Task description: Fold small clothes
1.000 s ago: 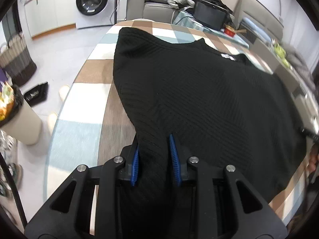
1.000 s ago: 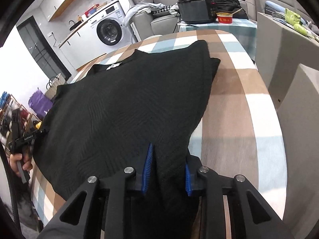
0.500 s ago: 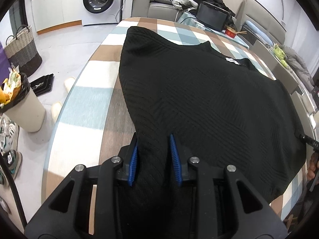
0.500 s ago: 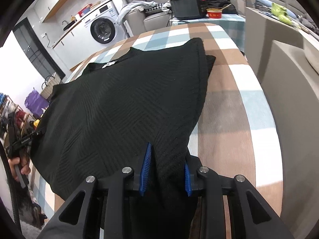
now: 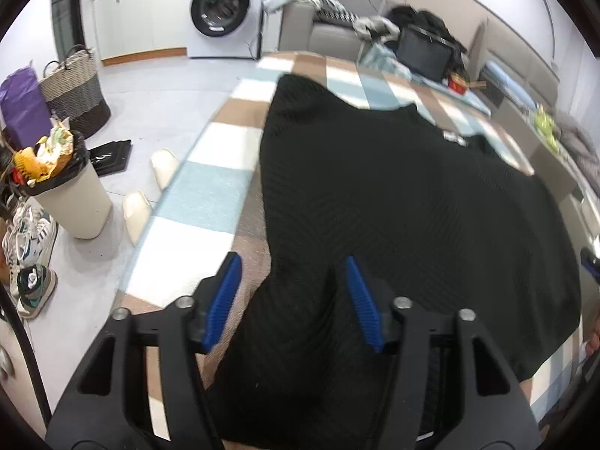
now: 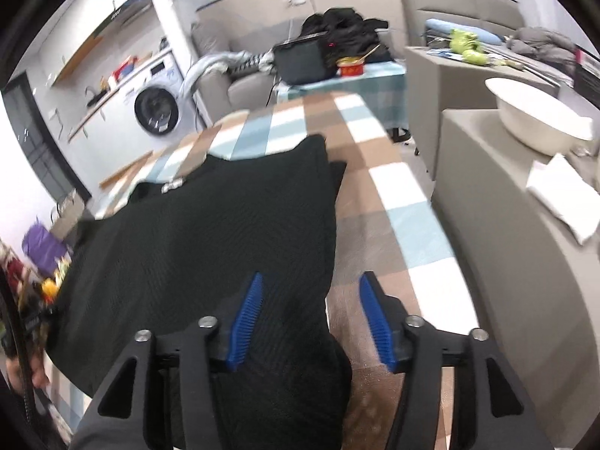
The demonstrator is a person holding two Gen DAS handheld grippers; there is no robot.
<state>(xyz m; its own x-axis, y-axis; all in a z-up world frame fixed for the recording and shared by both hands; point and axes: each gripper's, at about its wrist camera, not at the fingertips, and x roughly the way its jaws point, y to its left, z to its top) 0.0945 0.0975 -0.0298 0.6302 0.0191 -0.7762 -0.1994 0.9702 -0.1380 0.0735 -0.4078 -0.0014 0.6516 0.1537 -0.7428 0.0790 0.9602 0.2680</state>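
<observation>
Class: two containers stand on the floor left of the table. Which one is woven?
The two-tone wicker basket with handles, farther back beside the purple bag; the cream plastic bin nearer is smooth and overflowing.

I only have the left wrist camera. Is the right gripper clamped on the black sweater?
Observer: No. The right gripper is open, its jaws have just been opening, and the black sweater lies loose between them, clear of the outer pad.
Operator: Is its far right corner one clean edge?
Observer: No, a lower layer peeks out past the top one onto the table.
Operator: Anything beside the table there?
Observer: A white basin sits on a grey cabinet.
</observation>
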